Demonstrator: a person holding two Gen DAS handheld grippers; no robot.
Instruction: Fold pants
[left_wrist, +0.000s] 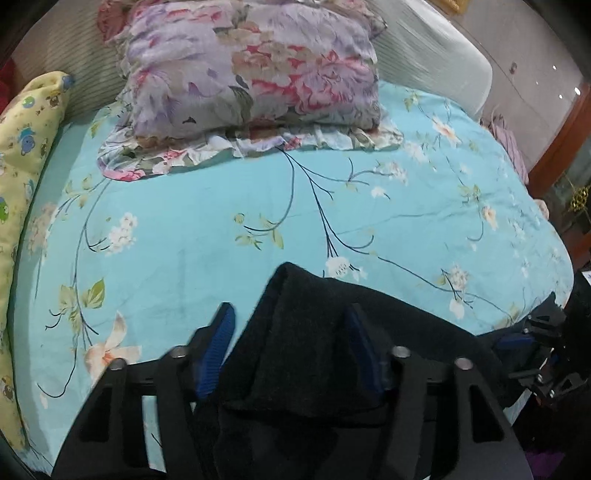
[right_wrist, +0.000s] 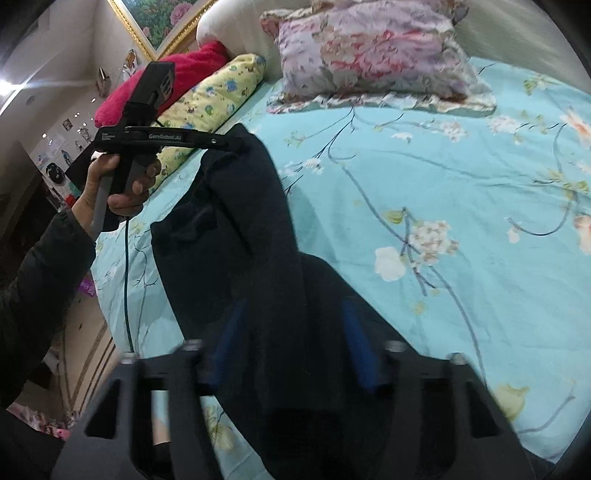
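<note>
The dark pants (right_wrist: 240, 221) are held up over the bed (left_wrist: 221, 236), which is covered with a turquoise floral sheet, and are stretched between the two tongs. Cloth is bunched between the blue pads of the left tongs (left_wrist: 291, 332), though the left pad is seen apart from it, so a firm grip cannot be told. The right tongs (right_wrist: 291, 332) are blurred; dark cloth lies between them, their grip likewise unclear. A floral pillow (left_wrist: 255, 70) lies near the headboard.

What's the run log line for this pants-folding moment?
stage: carrying | pants: dark, lifted over floral bedsheet | left hand-held gripper: fabric between pads | right hand-held gripper: same
</note>
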